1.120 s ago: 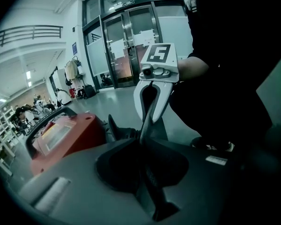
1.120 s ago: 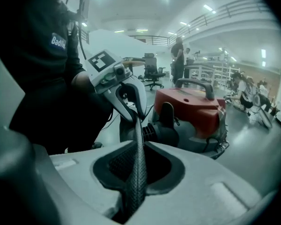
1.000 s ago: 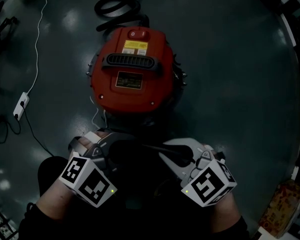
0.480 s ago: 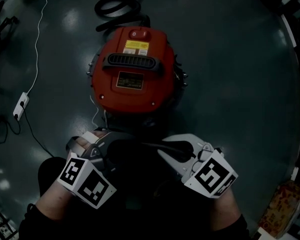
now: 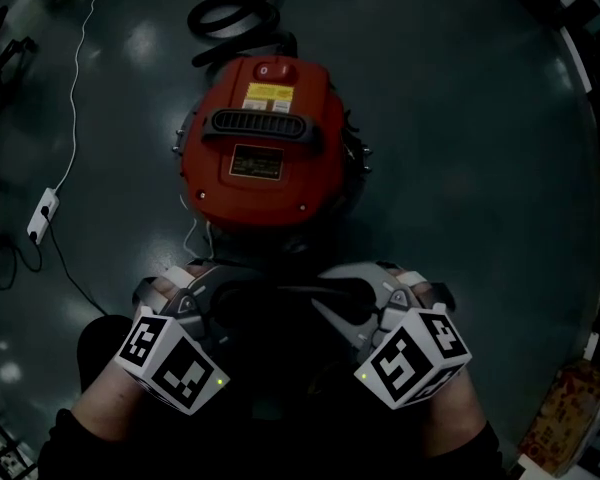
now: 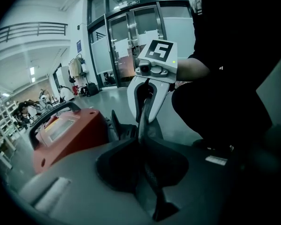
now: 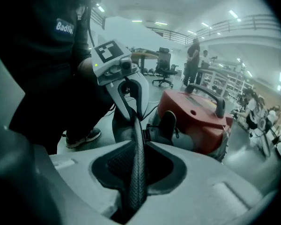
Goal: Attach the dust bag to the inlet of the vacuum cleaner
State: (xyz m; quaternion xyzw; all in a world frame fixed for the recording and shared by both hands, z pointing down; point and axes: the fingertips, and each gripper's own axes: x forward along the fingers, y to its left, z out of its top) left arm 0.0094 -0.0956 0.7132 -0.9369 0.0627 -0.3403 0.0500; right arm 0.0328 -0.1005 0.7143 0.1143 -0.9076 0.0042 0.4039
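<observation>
Holding the dark woven fabric dust bag (image 5: 280,313) pulled taut between the left gripper (image 5: 218,290) and the right gripper (image 5: 352,290), low over the dark glossy floor (image 5: 460,168), just short of the round red-topped vacuum cleaner (image 5: 265,138) and not touching it. Clenching the left jaws on one edge of the cloth; pinching the opposite edge in the right jaws, just now easing them wider with the cloth between the pads. Judging the job as barely begun: bag in hand, nothing fitted, with bringing its mouth to the inlet and pushing it on both remaining. Showing, from the head view alone, the black coiled hose (image 5: 235,13) behind the machine and the white power strip (image 5: 43,211) off to the left; showing, from the gripper views alone, the taut band running jaw to jaw and the metal drum (image 7: 186,142) under the red top, without revealing the inlet for certain.
</observation>
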